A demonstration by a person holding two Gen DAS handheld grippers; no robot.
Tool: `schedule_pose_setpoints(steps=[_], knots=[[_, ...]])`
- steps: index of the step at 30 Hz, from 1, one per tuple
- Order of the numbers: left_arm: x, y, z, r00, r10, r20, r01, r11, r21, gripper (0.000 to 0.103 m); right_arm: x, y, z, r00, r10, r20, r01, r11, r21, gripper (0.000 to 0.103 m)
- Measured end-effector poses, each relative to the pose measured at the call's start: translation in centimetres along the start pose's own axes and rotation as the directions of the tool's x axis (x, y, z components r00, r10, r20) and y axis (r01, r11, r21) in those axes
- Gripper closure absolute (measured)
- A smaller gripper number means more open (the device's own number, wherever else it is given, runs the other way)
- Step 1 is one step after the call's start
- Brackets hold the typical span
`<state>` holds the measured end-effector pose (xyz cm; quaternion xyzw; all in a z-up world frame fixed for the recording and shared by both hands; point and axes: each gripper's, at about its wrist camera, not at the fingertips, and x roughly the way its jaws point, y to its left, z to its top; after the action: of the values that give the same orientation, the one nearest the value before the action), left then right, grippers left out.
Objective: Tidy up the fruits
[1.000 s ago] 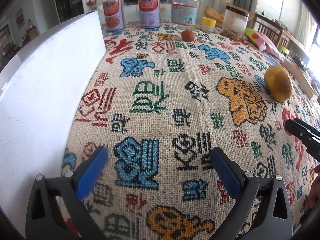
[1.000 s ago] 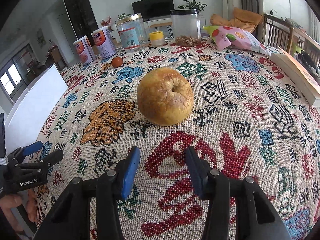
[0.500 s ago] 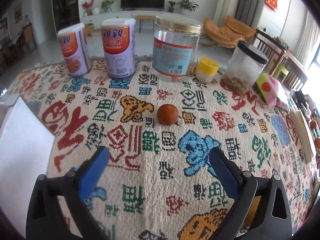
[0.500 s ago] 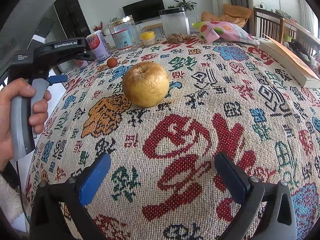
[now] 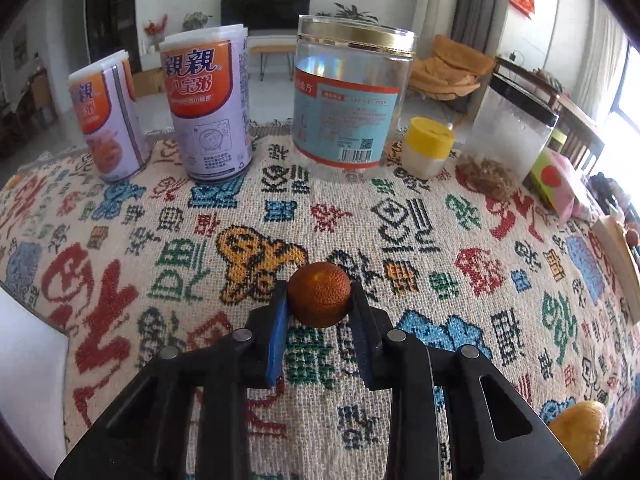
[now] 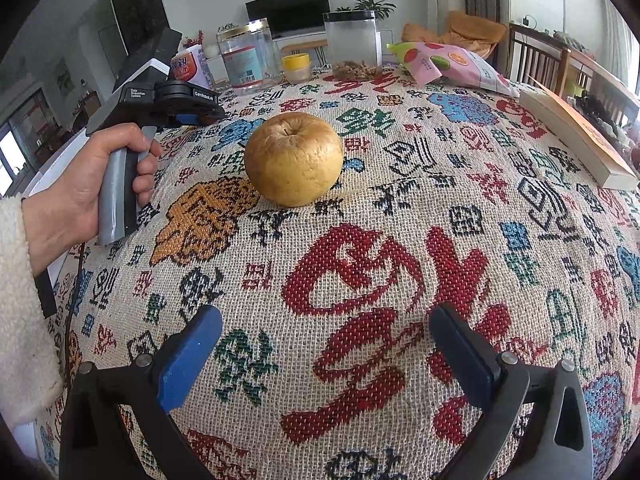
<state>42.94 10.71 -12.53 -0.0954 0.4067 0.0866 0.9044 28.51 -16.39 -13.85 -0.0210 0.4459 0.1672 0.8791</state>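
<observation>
Orange-brown, the small fruit [image 5: 319, 294] sat at frame centre pinched between the left gripper [image 5: 318, 304] pads, while the right gripper [image 6: 325, 354], fingers spread, faced the yellow apple [image 6: 294, 159] lying beyond them.

Your left wrist camera looks steeply down along its gripper [image 5: 319, 300], close over the patterned woven cloth on the bench [image 5: 500, 280], facing the clear gold-lidded plastic jar [image 5: 348, 96]. Your right wrist camera tilts likewise, from nearer you. Both share that jar [image 6: 246, 56] and the wrinkled yellow apple [image 6: 294, 159], cut off at the left view's lower right corner [image 5: 580, 428].
</observation>
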Motion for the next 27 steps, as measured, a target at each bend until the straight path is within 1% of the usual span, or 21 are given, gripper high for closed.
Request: schedule_pose_setpoints(steps=[3, 5, 7, 9, 11, 12, 14, 15, 17, 19, 22, 24, 25, 26, 27], knots=[[-3.3, 0.4, -3.1, 0.999, -0.028, -0.038, 0.024, 0.996, -0.085, 0.074, 0.1, 0.1, -0.1, 1.000, -0.014, -0.004, 0.014, 1.000, -0.010, 0.000], [-6.1, 0.3, -5.9, 0.997, -0.053, -0.054, 0.046, 0.991, -0.128, 0.074, 0.2, 0.3, -0.1, 1.000, -0.026, -0.008, 0.026, 0.999, -0.019, 0.000], [-8.8, 0.3, -9.0, 0.995, -0.073, -0.074, 0.061, 0.987, -0.151, 0.074, 0.3, 0.3, -0.1, 0.999, -0.035, -0.011, 0.034, 0.999, -0.025, 0.000], [-11.5, -0.1, -12.2, 0.993, -0.079, -0.087, 0.066, 0.988, -0.141, 0.074, 0.3, 0.3, -0.1, 0.999, -0.034, -0.011, 0.034, 0.999, -0.025, 0.000], [-13.4, -0.4, -14.6, 0.993, -0.067, -0.099, 0.058, 0.995, -0.086, 0.074, 0.2, 0.0, -0.1, 1.000, -0.014, -0.005, 0.014, 1.000, -0.013, 0.000], [-14.5, -0.6, -15.5, 0.994, -0.056, -0.096, 0.050, 0.997, -0.060, 0.074, 0.0, -0.4, -0.1, 1.000, 0.009, 0.001, -0.009, 1.000, -0.001, 0.000], [-16.7, -0.5, -16.8, 0.995, -0.056, -0.084, 0.053, 0.998, -0.029, 0.074, -0.5, -1.5, 0.2, 0.997, 0.081, 0.003, -0.081, 0.996, 0.044, 0.000], [-17.5, -0.4, -17.1, 0.995, -0.062, -0.074, 0.060, 0.998, -0.028, 0.074, -0.7, -2.2, 0.6, 0.994, 0.111, 0.000, -0.110, 0.991, 0.080, 0.003], [-18.6, -0.5, -17.3, 0.995, -0.076, -0.064, 0.074, 0.997, -0.032, 0.074, -1.3, -2.9, 2.3, 0.992, 0.123, 0.023, -0.125, 0.985, 0.119, 0.006], [-19.3, -0.5, -17.6, 0.993, -0.095, -0.068, 0.092, 0.995, -0.044, 0.074, -1.2, -2.3, 4.7, 0.989, 0.141, 0.040, -0.144, 0.985, 0.099, 0.005], [-19.8, -0.7, -17.9, 0.989, -0.120, -0.082, 0.116, 0.992, -0.053, 0.074, 1.3, -0.3, 8.0, 0.988, 0.153, -0.038, -0.151, 0.987, 0.047, 0.007], [-20.3, -0.6, -18.1, 0.988, -0.130, -0.088, 0.126, 0.991, -0.048, 0.074, 3.0, 0.9, 9.3, 0.989, 0.136, -0.063, -0.135, 0.991, 0.017, 0.010], [-20.6, -0.6, -18.2, 0.986, -0.136, -0.092, 0.132, 0.990, -0.046, 0.074, 3.9, 1.4, 9.7, 0.989, 0.126, -0.083, -0.126, 0.992, 0.008, 0.014], [-20.9, -0.5, -18.4, 0.985, -0.144, -0.097, 0.140, 0.989, -0.044, 0.074, 4.7, 1.6, 10.0, 0.988, 0.109, -0.107, -0.109, 0.994, 0.008, 0.031], [-21.4, -0.3, -18.5, 0.984, -0.152, -0.099, 0.148, 0.988, -0.046, 0.074, 5.2, 1.5, 10.1, 0.986, 0.104, -0.130, -0.103, 0.995, 0.015, 0.038]])
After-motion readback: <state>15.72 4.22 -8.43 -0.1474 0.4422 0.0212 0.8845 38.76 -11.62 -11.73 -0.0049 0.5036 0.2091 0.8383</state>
